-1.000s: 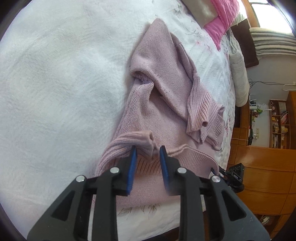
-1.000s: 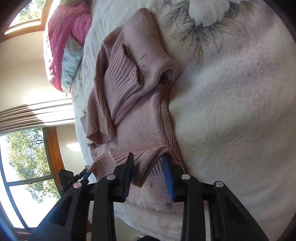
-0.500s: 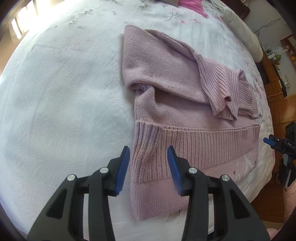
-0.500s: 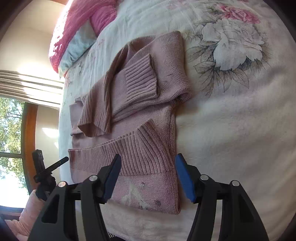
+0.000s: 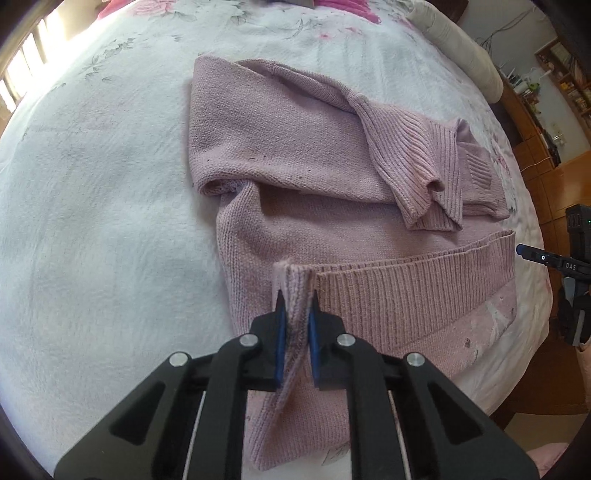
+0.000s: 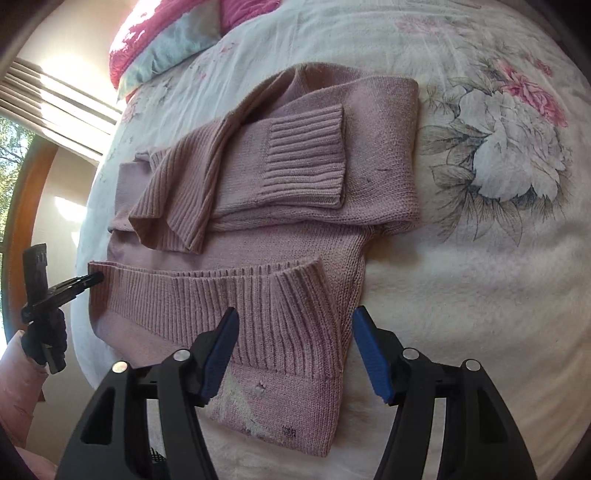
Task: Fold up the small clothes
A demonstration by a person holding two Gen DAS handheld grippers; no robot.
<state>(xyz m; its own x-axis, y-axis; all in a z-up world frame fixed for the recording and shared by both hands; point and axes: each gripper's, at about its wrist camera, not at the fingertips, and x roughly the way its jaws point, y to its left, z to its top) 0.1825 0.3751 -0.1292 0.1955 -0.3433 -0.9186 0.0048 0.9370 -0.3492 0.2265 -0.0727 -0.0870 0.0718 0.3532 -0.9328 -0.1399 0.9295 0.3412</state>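
Observation:
A dusty-pink knit sweater (image 5: 295, 166) lies on the bed, sleeves folded across its body and the ribbed hem (image 5: 406, 288) turned up over the lower part. My left gripper (image 5: 297, 300) is shut on the hem's left corner, pinching a raised ridge of knit. In the right wrist view the sweater (image 6: 295, 184) fills the middle. My right gripper (image 6: 295, 314) is wide open, straddling the hem's right corner (image 6: 303, 295) without gripping it. The left gripper (image 6: 62, 291) shows at the hem's far end.
The bed cover (image 5: 92, 203) is white with a floral print (image 6: 498, 129). A bright pink knit and pale blue pillow (image 6: 177, 33) lie at the head. A long white cushion (image 5: 461, 48) and wooden cabinets (image 5: 550, 155) flank the bed. A pink sleeve (image 6: 18, 387) is at lower left.
Both grippers let go of the folded-up hem and backed off. My left gripper has since shut on the hem's left corner, while the right stays open.

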